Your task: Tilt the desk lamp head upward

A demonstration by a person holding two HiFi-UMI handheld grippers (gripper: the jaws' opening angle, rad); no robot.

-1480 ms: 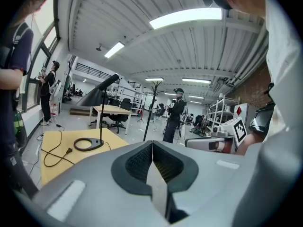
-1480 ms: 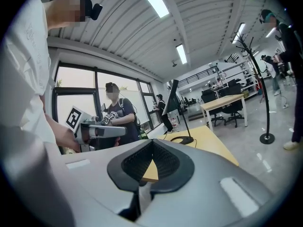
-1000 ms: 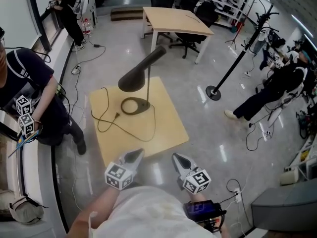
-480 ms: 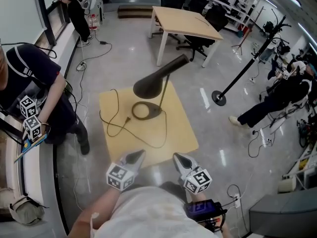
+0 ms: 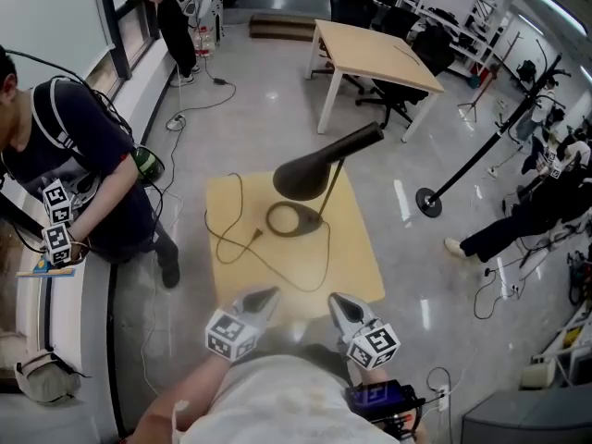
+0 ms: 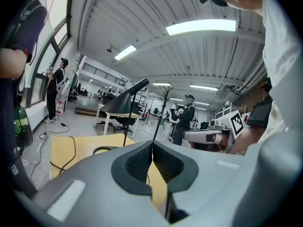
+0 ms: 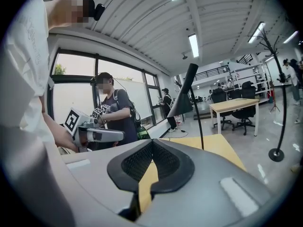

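1. no words, brand names or numbers can be read in any view.
2. the only printed signs are black-and-white square markers on the left gripper and the right gripper; they are patterns, not letters.

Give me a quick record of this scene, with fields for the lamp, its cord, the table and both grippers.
lamp: black desk lamp, ring base on the table, cone head slanted, untouched
cord: cord loops over the table left of the base
table: small, light wood table
left gripper: left gripper shut, empty, apart from the lamp
right gripper: right gripper shut, empty, apart from the lamp
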